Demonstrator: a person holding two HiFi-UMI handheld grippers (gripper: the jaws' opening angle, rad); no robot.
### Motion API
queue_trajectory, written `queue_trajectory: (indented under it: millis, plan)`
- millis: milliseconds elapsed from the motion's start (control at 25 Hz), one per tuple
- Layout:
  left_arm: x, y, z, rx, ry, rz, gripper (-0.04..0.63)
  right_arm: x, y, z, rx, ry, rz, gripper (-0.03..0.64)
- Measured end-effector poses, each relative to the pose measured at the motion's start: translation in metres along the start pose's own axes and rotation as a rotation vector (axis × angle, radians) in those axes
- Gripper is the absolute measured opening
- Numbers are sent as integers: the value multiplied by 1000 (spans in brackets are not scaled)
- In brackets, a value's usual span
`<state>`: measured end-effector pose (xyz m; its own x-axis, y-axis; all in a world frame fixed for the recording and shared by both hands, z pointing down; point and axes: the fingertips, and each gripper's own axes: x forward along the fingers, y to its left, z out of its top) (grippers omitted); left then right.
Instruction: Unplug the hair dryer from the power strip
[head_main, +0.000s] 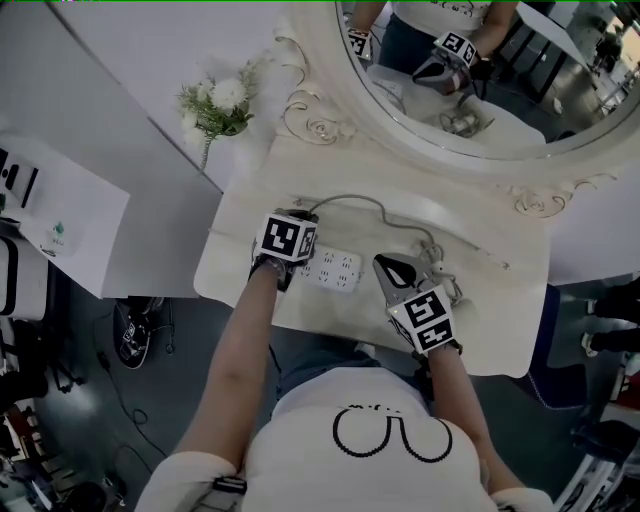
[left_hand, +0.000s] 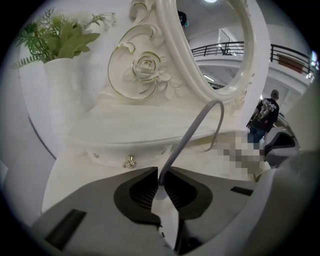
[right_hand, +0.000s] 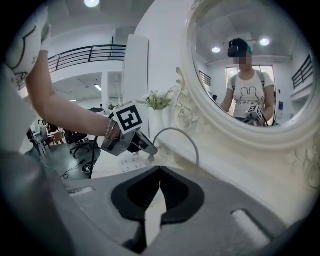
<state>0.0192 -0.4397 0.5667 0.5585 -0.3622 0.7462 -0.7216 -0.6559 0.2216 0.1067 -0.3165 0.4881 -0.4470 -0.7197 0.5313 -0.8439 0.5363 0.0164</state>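
Observation:
My left gripper (head_main: 298, 222) is shut on the grey cord (left_hand: 192, 132) right at its plug, and the cord rises from between the pads (left_hand: 145, 192). In the right gripper view the plug (right_hand: 150, 157) hangs at that gripper's tip, just off the far end of the white power strip (right_hand: 129, 163). The strip (head_main: 338, 268) lies flat on the dressing table (head_main: 300, 160). The cord (head_main: 375, 205) arcs right toward the hair dryer, which is mostly hidden behind my right gripper (head_main: 384, 264). The right gripper (right_hand: 159, 184) is shut with nothing in it, raised above the table.
A large ornate oval mirror (head_main: 330, 125) stands along the back of the table. A white vase of flowers (head_main: 222, 105) stands at the back left. The table's front edge (head_main: 300, 320) is close to the person. Shoes (head_main: 133, 335) lie on the floor at the left.

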Motion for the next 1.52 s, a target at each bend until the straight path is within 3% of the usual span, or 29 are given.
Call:
queue_trajectory:
  millis: [280, 400, 520, 760, 960, 1280, 1520]
  plan:
    - [2, 8, -2, 24, -18, 47, 54, 6, 1, 3, 2, 0, -3, 0]
    - [-6, 5, -3, 18, -25, 30, 139, 6, 1, 6, 7, -10, 0, 0]
    - [-19, -1, -8, 51, -19, 34, 173, 3, 4, 8, 7, -18, 0, 0]
    - [-43, -14, -26, 58, -37, 59, 175, -11, 11, 4, 28, -40, 1, 0]
    - [-66, -25, -54, 21, -58, 92, 175, -31, 23, -7, 50, -59, 2, 0]
    - [-109, -57, -95, -35, -137, 156, 175, -67, 50, -36, 45, -74, 22, 0]
    - [-156, -83, -98, -55, -305, 219, 175, -97, 62, -27, -16, -145, 1, 0]
